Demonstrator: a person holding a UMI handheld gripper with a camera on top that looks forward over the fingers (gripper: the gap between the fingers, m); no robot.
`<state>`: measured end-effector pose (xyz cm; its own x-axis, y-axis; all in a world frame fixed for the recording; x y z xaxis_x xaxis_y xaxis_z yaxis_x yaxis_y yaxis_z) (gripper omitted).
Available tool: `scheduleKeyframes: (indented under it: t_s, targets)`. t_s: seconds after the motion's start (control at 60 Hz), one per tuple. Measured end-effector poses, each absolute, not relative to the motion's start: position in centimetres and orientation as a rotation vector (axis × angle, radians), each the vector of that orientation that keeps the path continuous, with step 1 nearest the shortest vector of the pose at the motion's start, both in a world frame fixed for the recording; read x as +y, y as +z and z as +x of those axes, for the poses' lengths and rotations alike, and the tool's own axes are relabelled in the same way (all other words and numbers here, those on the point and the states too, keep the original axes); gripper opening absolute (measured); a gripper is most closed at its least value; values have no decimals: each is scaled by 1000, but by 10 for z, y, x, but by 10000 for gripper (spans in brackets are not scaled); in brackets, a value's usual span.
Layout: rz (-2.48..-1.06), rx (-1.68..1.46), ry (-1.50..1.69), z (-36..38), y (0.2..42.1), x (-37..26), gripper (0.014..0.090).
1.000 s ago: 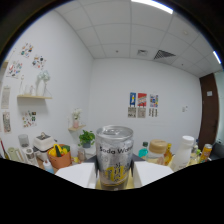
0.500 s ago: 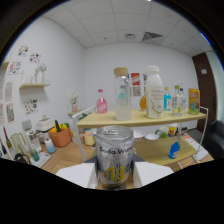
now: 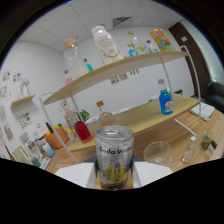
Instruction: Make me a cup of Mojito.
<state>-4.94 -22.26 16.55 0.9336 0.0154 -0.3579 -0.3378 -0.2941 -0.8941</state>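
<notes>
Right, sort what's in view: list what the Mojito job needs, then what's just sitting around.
For the job:
- soda water can, held between the fingers of the gripper
- empty clear glass just beyond the fingers

Just lying about:
- blue bottle on the lower shelf
- red round bottle
- white bottle on the top shelf
- orange cup

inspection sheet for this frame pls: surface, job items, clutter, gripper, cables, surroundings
Surface: wooden counter, tilted in view, with a two-level wooden shelf standing on it.
Job's things: soda water can held upright between the fingers; clear glass just beyond, to its right.
Clutter: blue bottle, red bottle, orange holder on the lower level; white bottle and clear jar on top.
Grippers: gripper shut on the soda water can.
Cables: nothing seen.
Surroundings: white walls, ceiling vent, dark door.
</notes>
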Motion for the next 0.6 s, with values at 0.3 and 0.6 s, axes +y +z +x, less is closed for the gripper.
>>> scheduleKeyframes:
  t_s: [0.3,0.6]
  targets:
    - [-1601,840,992,-35,199,-216,505]
    - [-1186,1348,1580,-21,216,-209,503]
